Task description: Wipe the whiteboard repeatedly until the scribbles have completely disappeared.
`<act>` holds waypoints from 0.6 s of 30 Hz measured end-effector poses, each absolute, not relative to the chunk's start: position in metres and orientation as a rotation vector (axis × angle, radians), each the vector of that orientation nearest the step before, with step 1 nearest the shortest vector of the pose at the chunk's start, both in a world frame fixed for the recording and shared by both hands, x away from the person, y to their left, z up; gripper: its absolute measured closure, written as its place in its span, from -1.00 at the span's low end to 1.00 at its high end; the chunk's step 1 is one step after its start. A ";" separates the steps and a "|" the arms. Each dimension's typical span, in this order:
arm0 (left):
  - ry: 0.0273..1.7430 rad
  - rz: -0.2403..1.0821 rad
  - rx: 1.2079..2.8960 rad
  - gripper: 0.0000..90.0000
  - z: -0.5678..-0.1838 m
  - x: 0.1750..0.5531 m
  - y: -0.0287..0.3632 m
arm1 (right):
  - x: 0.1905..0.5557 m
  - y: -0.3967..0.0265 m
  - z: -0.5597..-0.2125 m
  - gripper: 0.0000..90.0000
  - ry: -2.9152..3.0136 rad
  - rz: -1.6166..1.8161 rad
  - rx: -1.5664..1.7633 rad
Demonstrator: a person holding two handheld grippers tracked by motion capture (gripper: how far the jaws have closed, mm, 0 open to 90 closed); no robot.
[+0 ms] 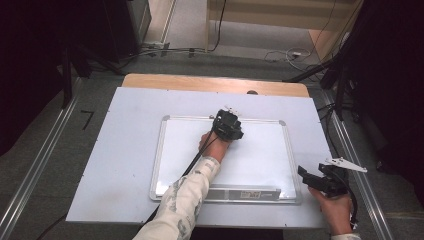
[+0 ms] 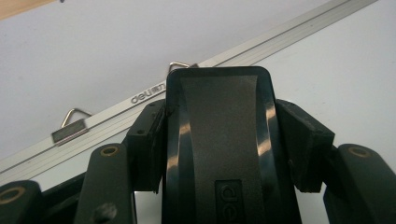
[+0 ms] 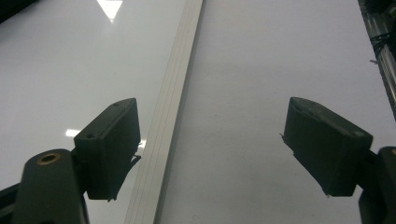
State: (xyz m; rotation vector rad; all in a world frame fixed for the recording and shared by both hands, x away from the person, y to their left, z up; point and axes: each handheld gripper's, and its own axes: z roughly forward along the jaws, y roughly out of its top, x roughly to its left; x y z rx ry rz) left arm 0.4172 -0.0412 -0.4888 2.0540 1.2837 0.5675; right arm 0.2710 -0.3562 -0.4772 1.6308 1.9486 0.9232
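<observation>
The left gripper (image 1: 229,125) sat over the upper middle of the whiteboard (image 1: 260,150), close to the board's far frame rail, with the person's left hand (image 1: 212,144) wrapped around it from the near side and a patterned sleeve (image 1: 187,197) running back toward the bottom edge of the high view. Its 2 jaws were clamped tight on a black whiteboard eraser (image 2: 217,140), one pad pressing each long side, and the eraser's rounded front end pointed at the silver frame rail (image 2: 140,100), which carried 2 small metal hanging clips (image 2: 74,123) on its outer edge. The eraser appeared to lie flat on the white writing surface, though the contact itself was hidden beneath it. The whiteboard lay flat on a pale sheet (image 1: 120,150) that covered the wooden table (image 1: 200,82), and a marker tray (image 1: 245,192) ran along the board's near edge. The right gripper (image 1: 312,177) was well apart from the left one, at the board's near right corner, held in the right hand (image 1: 336,210). Its jaws stood wide apart with nothing between them, and through the gap the right gripper view showed the board's right frame rail (image 3: 173,107) running between the glossy board and the pale sheet.
</observation>
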 end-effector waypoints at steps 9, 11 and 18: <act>1.312 0.576 2.043 -0.11 -0.489 0.415 -0.027 | 0.271 -0.356 -0.477 -0.61 1.949 0.920 1.631; 1.319 0.580 2.037 -0.11 -0.489 0.414 -0.023 | 0.271 -0.356 -0.477 -0.61 1.948 0.921 1.632; 1.341 0.582 2.030 -0.11 -0.489 0.412 -0.009 | 0.271 -0.355 -0.477 -0.61 1.950 0.916 1.633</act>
